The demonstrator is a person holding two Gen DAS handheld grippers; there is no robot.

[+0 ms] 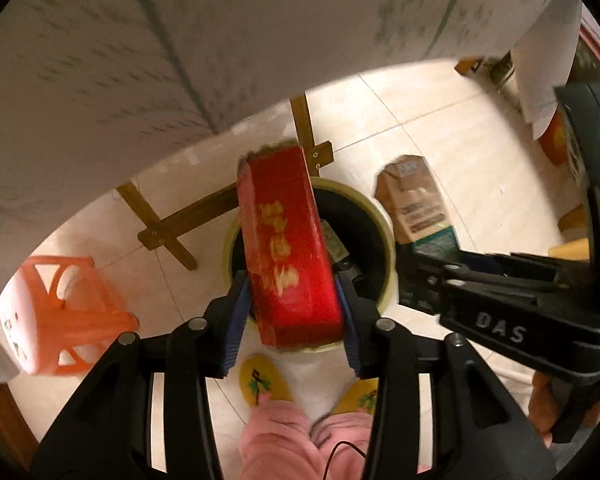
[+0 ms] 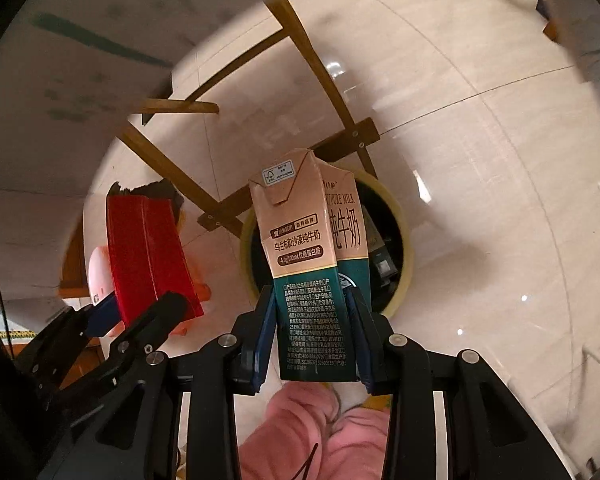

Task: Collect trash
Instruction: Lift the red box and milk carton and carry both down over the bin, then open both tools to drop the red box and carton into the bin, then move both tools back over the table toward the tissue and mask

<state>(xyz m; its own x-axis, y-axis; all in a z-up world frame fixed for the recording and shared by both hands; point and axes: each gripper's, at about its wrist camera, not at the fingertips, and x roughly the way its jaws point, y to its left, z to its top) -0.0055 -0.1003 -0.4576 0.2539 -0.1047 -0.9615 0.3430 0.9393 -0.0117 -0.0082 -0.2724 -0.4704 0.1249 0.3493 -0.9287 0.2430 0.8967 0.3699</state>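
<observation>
Over bin [image 2: 405,240], red box [image 1: 290,248], milk carton [image 2: 316,264]

My red box [image 1: 290,248] looks like glossy card with gold print, its far end torn rough. The milk carton [image 2: 312,272] is matt printed paperboard. My tongs' arms are matt black plastic with metal pins. The floor tiles [image 2: 480,160] shine; the frame [image 2: 320,80] is wood.
</observation>
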